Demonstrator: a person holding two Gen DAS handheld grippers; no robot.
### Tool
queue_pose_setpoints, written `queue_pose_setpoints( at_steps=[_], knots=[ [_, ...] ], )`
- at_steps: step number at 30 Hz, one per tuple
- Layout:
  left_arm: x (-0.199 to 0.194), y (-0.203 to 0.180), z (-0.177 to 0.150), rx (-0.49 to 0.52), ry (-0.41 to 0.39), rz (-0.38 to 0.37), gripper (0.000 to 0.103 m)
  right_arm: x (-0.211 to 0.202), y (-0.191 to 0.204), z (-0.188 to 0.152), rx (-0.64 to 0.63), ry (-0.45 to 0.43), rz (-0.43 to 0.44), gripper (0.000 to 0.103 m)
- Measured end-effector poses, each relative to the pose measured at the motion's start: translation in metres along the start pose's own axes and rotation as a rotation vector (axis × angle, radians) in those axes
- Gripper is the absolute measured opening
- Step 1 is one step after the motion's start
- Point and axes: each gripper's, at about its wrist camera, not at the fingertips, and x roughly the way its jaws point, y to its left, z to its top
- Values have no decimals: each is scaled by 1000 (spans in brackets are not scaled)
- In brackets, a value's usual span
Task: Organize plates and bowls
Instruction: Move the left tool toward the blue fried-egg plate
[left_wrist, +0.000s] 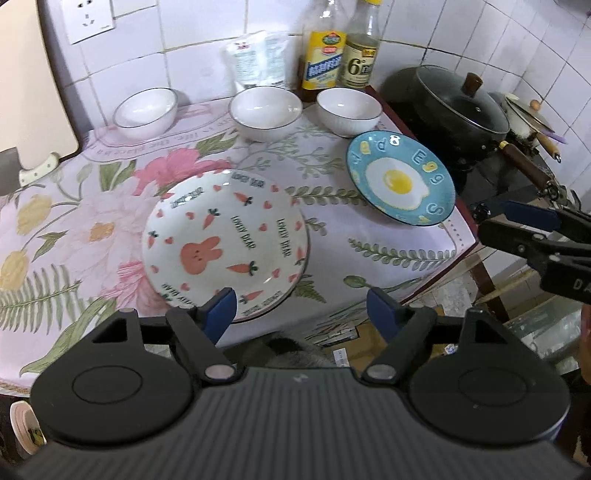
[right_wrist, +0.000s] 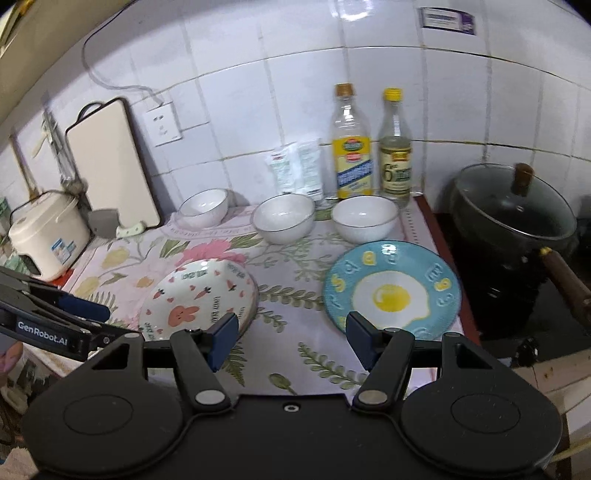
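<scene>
A white rabbit-and-carrot plate (left_wrist: 225, 240) (right_wrist: 199, 301) lies on the floral tablecloth (left_wrist: 74, 221). A blue fried-egg plate (left_wrist: 400, 177) (right_wrist: 391, 290) lies to its right near the table edge. Three white bowls (left_wrist: 146, 110) (left_wrist: 266, 109) (left_wrist: 349, 109) stand in a row at the back; they also show in the right wrist view (right_wrist: 203, 206) (right_wrist: 284, 218) (right_wrist: 365, 216). My left gripper (left_wrist: 301, 310) is open and empty, just before the rabbit plate's near rim. My right gripper (right_wrist: 290, 334) is open and empty, between the two plates' near edges.
Two sauce bottles (right_wrist: 351, 147) (right_wrist: 395, 147) and white packets (right_wrist: 295, 170) stand against the tiled wall. A black lidded wok (right_wrist: 513, 206) sits on the stove at right. A cutting board (right_wrist: 110, 166) and rice cooker (right_wrist: 48, 232) stand at left.
</scene>
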Motion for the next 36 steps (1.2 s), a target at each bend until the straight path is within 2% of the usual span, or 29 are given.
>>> queue_pose_setpoints(
  at_steps=[6, 12, 17, 19, 23, 26, 29, 33, 36],
  knots=[
    [18, -18, 7, 29, 10, -32, 82, -9, -27, -10, 53, -24, -45, 70],
    [36, -37, 18, 66, 10, -21, 84, -15, -53, -23, 92, -38, -86, 70],
    [54, -51, 32, 82, -2, -28, 84, -12, -68, -34, 89, -87, -165, 70],
    [63, -55, 39, 63, -40, -20, 84, -11, -74, -39, 93, -122, -186, 70],
    [77, -62, 45, 39, -157, 50, 84, -6, -85, -48, 90, -167, -227, 70],
    [90, -66, 51, 29, -165, 38, 84, 0, -95, -52, 105, -193, -215, 70],
    [106, -71, 54, 3, -170, 10, 84, 11, -108, -56, 156, -204, -162, 69],
    [130, -74, 52, -74, -167, -31, 83, 33, -116, -62, 179, -251, -145, 68],
    [149, -75, 50, -118, -173, -46, 83, 53, -126, -64, 226, -240, -117, 68]
  ],
)
